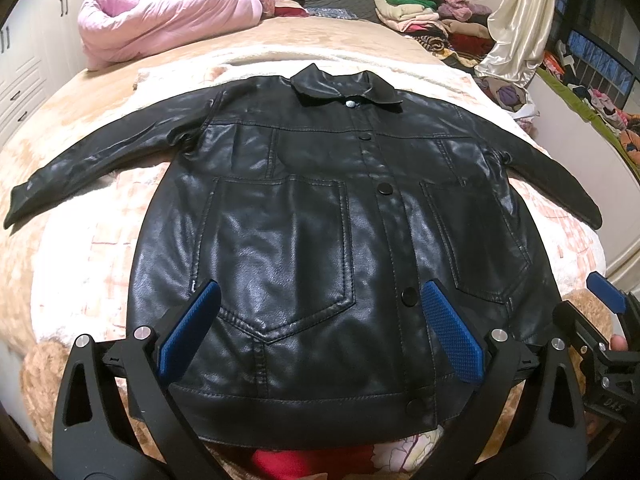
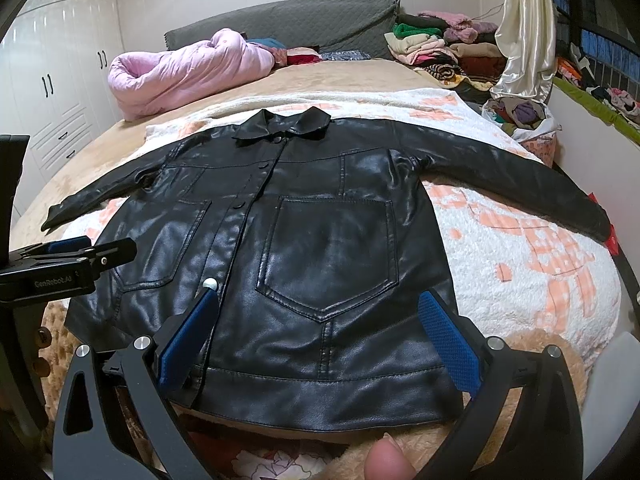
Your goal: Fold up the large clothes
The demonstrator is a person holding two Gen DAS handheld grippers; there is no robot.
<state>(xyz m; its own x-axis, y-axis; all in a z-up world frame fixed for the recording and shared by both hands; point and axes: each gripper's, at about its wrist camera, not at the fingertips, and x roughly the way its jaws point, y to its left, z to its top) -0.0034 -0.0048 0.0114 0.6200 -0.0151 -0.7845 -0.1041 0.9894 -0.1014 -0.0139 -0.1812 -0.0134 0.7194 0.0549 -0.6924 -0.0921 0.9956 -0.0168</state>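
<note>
A black leather jacket (image 1: 312, 216) lies flat on the bed, front up, buttoned, both sleeves spread out sideways; it also shows in the right wrist view (image 2: 312, 240). My left gripper (image 1: 320, 296) is open and empty, hovering above the jacket's lower front on the left half. My right gripper (image 2: 320, 304) is open and empty above the lower right pocket. The right gripper shows at the edge of the left wrist view (image 1: 608, 296), and the left gripper at the left edge of the right wrist view (image 2: 72, 252).
A white and orange blanket (image 2: 520, 248) covers the bed under the jacket. A pink quilt (image 1: 160, 28) lies rolled at the back left. Piles of clothes (image 1: 432, 20) sit at the back right by a cream curtain (image 1: 516, 28). White wardrobes (image 2: 52, 92) stand on the left.
</note>
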